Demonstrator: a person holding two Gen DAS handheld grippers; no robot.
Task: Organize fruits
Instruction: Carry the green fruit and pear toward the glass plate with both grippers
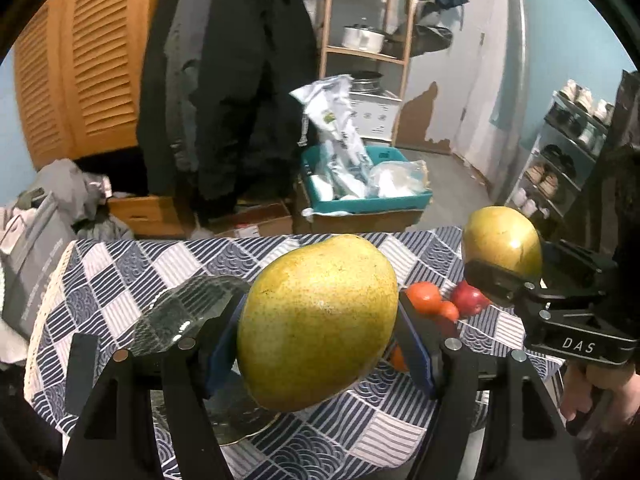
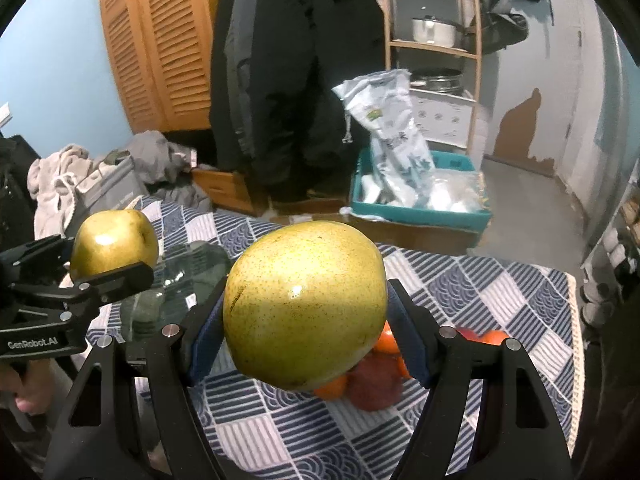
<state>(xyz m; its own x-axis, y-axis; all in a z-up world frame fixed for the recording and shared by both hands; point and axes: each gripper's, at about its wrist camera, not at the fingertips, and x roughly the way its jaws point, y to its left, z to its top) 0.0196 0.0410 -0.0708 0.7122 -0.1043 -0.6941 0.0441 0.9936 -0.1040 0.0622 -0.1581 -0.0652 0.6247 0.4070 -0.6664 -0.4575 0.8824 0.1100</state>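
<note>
Pears fill both views: the left hand-held gripper [image 1: 318, 330] clamps a yellow-green left pear [image 1: 318, 320] between its blue pads, held in the air above the counter [image 1: 120, 272] with its checked blue-and-white cloth. The right hand-held gripper [image 2: 306, 326] likewise grips a right pear [image 2: 306, 304] above the same cloth. Each camera catches the other tool from the side: in the left wrist view the right pear sits at the far right, and part of a hand [image 1: 600, 396] shows below that tool. The right wrist view shows the left pear at the far left, raised over a clear glass plate [image 2: 180, 284]. In the left wrist view that plate lies partly hidden beneath the held fruit. A pile of oranges [image 2: 388, 340] and a red apple [image 1: 468, 300] rests on the cloth to the right; the right wrist view shows it directly under the right pear, largely hidden, while the left wrist view shows it between the two tools.
</note>
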